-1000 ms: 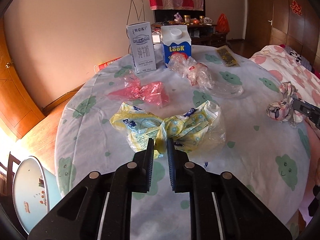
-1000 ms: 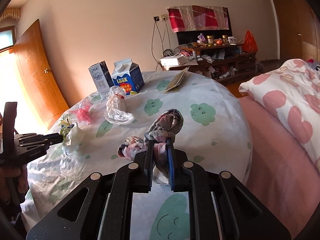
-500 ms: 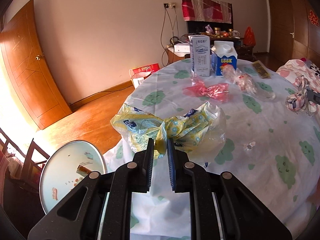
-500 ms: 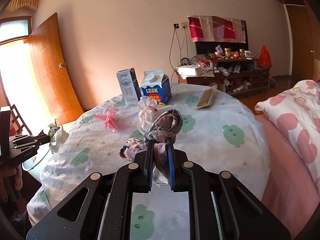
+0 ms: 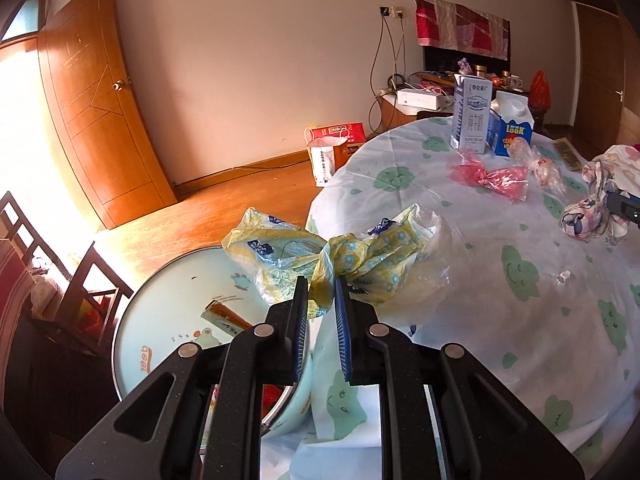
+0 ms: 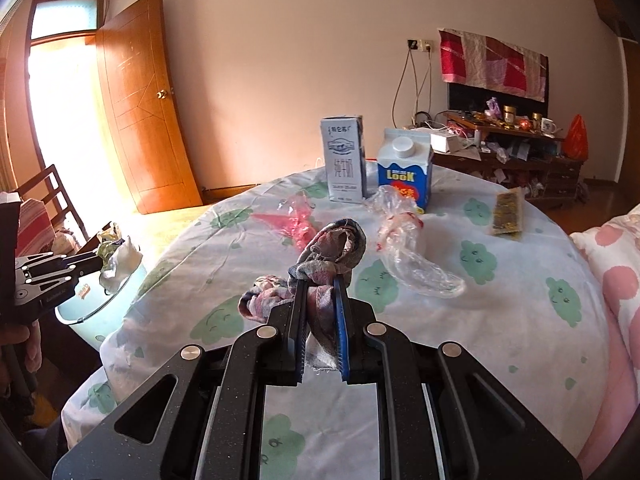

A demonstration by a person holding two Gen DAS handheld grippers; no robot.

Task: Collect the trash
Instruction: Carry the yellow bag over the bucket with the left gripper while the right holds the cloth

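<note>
Left gripper (image 5: 322, 294) clamped on crinkled yellow plastic bag (image 5: 360, 264), apparently above round bin (image 5: 132, 340). Right gripper (image 6: 318, 300) clamped on knotted, frayed rag (image 6: 332, 252).

two cartons (image 6: 345, 159), three plastic bags (image 6: 297, 221), one bin (image 5: 160, 328)

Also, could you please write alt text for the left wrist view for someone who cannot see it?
The left hand-held gripper is shut on a knotted yellow plastic bag, above a pale blue bin beside the round table. Two cartons and a pink bag sit farther back.
</note>
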